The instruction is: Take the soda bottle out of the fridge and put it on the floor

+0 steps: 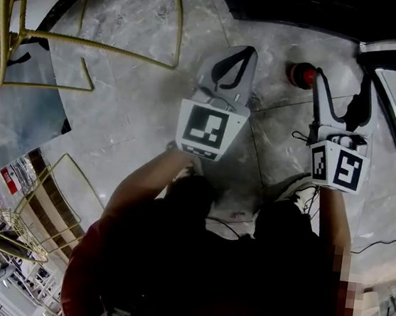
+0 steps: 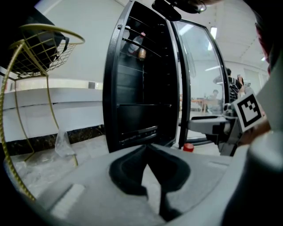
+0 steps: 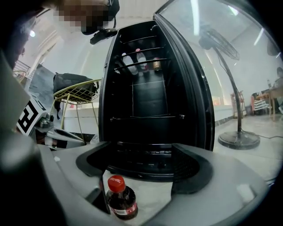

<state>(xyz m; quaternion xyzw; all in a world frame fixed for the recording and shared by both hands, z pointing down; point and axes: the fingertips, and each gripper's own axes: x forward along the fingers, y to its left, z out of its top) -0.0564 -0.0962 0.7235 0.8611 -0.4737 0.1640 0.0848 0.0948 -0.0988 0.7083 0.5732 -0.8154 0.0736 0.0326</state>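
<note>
On the floor (image 3: 152,194) by the open fridge (image 3: 146,97), the soda bottle (image 3: 120,201) stood between the wide-apart jaws of the right gripper (image 3: 143,171), the left gripper (image 2: 148,149) was pinched closed on nothing, and the bottle looked full, heavy and slippery, best held round its middle.

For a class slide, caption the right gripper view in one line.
Right gripper open, soda bottle upright on the floor by its fingers, open fridge behind.
</note>
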